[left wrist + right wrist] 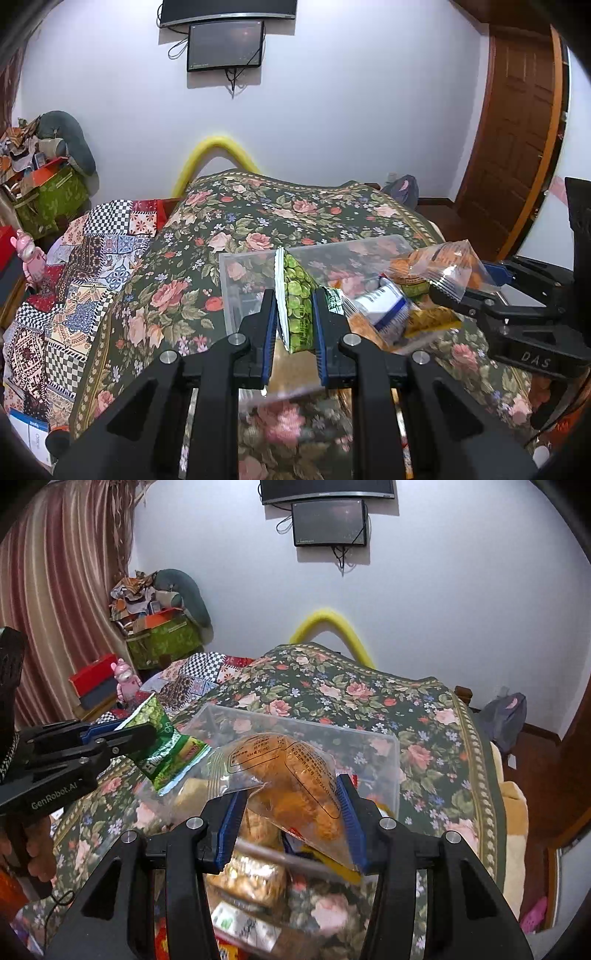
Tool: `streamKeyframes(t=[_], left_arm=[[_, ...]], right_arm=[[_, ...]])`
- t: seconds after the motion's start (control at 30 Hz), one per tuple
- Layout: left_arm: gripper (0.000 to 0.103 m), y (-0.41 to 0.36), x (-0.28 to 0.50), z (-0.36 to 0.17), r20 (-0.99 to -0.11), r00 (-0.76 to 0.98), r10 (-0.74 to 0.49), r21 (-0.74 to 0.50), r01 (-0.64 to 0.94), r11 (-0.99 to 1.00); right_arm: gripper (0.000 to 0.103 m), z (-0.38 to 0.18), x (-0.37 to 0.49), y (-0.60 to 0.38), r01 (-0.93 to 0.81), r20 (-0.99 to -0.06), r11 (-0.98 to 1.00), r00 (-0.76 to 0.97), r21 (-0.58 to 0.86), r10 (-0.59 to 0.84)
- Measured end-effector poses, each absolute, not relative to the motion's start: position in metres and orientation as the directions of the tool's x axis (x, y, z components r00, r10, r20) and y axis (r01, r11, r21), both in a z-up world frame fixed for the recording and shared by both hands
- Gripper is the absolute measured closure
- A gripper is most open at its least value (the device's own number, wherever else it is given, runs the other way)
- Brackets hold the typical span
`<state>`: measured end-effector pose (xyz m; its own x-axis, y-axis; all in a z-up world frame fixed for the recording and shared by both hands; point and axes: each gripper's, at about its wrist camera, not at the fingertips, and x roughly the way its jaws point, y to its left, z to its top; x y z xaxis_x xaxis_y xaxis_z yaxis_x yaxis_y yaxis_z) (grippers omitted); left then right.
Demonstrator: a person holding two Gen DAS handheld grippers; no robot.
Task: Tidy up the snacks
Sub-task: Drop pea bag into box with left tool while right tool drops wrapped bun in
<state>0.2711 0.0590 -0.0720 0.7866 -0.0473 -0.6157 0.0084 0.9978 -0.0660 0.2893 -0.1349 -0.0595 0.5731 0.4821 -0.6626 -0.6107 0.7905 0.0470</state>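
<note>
We hold a gripper in each hand over a bed draped in a floral blanket (258, 218). Our left gripper (294, 295) has its two blue-padded fingers clamped on a green pea packet (297, 306), which stands upright on edge between the pads; from the right wrist the same packet (162, 746) shows tilted, out at the left, lifted above the blanket. Our right gripper (291, 794) is clamped on a clear bag of orange snacks (291, 775), the pads pressing its two sides; from the left wrist this bag (436, 269) hangs at the right, raised above the other packets. Just beyond both packets sits a clear plastic bin (258, 258), its far rim visible (295, 720) past the orange bag. More snacks lie beneath and beside the grippers: a blue-and-white packet (388, 306), blurred, just right of the pea packet, and a gold wrapped pack (251, 878) near the right gripper's base. On the far wall hangs a dark monitor (225, 46), and a patchwork quilt (92, 277) lies left of the blanket.
</note>
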Motion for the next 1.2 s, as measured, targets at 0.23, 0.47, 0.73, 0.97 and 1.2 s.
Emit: streamKeyframes(t=[0.23,0.47,0.73,0.97,1.2], left_arm=[[0.085,0.064,0.303,-0.084,-0.635,0.771,-0.037,-0.077,-0.015,0.997],[0.085,0.069,0.324,-0.101,-0.657,0.753,-0.001,-0.07,-0.059,0.996],[0.083,0.078,0.33,-0.117,-0.684,0.729,0.001,-0.096,-0.092,0.991],[0.067,0.079,0.315,-0.109,-0.676,0.736,-0.031,-0.12,-0.069,0.99],[0.058,0.07,0.281,-0.091,-0.659,0.751,-0.048,-0.099,-0.024,0.995]], right_arm=[[0.057,-0.071,0.311,-0.116,-0.6,-0.69,0.799,0.567,0.027,0.449],[0.057,-0.089,0.331,-0.106,-0.576,-0.735,0.816,0.536,0.041,0.416],[0.052,-0.104,0.337,-0.095,-0.584,-0.774,0.811,0.506,0.017,0.38],[0.043,-0.09,0.328,-0.098,-0.61,-0.761,0.792,0.505,0.021,0.408],[0.043,-0.07,0.306,-0.123,-0.611,-0.736,0.791,0.519,0.036,0.435]])
